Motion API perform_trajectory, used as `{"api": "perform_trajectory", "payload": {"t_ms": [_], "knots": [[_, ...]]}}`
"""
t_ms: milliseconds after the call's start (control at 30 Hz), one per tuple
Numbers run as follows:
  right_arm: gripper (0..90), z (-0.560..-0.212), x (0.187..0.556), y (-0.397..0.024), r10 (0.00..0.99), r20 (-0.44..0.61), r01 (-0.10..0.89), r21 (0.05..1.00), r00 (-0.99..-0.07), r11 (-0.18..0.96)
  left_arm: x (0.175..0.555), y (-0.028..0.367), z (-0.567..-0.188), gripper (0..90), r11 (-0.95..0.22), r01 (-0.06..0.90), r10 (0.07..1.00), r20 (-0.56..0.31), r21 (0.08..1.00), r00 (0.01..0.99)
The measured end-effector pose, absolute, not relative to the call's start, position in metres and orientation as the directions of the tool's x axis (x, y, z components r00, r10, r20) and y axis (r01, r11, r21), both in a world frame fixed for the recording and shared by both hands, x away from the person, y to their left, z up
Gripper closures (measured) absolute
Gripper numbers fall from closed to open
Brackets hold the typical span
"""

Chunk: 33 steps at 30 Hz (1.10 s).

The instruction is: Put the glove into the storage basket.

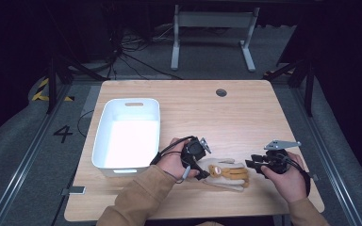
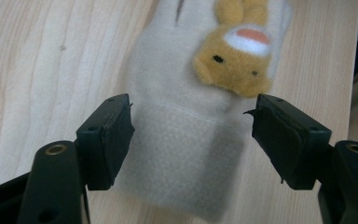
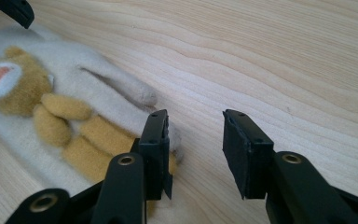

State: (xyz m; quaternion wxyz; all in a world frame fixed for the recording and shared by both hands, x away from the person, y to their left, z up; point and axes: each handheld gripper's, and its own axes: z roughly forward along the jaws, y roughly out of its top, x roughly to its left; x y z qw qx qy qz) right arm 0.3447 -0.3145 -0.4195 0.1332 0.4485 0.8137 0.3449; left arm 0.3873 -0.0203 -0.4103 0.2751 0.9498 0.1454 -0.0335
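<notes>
A cream fleece glove with a brown bear sewn on it lies flat on the wooden table, near the front edge. My left gripper is at its cuff end. In the left gripper view the jaws stand open to either side of the cuff; the right pad is clear of the fabric, and the bear's face lies just beyond. My right gripper is at the finger end, open over bare wood, its left jaw beside the glove's fingertips.
A white plastic bin stands on the left half of the table, close to my left forearm. A round cable hole sits near the far edge. Beyond the table are a white desk frame and floor cables.
</notes>
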Motion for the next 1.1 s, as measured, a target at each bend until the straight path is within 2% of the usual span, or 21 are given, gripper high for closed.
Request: {"api": "perform_trajectory", "payload": {"t_ms": [133,267,600,800,933,1100], "knots": [[60.3,-0.419,0.344,-0.316,0.828,0.090,0.637,0.686,-0.554,0.352,0.387,-0.027,-0.417,25.7,-0.822,0.255,0.215,-0.137,0.509,0.967],[59.3,-0.419,0.343,-0.316,0.826,0.090,0.634,0.688,-0.556,0.352,0.387,-0.029,-0.418,25.6,-0.830,0.243,0.206,-0.129,0.502,0.970],[56.4,-0.424,0.344,-0.318,0.825,0.086,0.633,0.688,-0.559,0.357,0.387,-0.037,-0.425,18.4,-0.829,0.223,0.189,-0.120,0.512,0.975],[55.8,-0.425,0.344,-0.318,0.822,0.087,0.632,0.686,-0.562,0.360,0.386,-0.043,-0.430,16.0,-0.832,0.181,0.157,-0.091,0.524,0.983],[55.2,-0.426,0.345,-0.319,0.823,0.098,0.639,0.684,-0.560,0.353,0.388,-0.046,-0.437,15.4,-0.831,0.206,0.188,-0.087,0.516,0.978],[54.8,-0.427,0.345,-0.320,0.823,0.101,0.638,0.686,-0.559,0.349,0.387,-0.049,-0.442,14.4,-0.847,0.198,0.183,-0.078,0.493,0.980]]}}
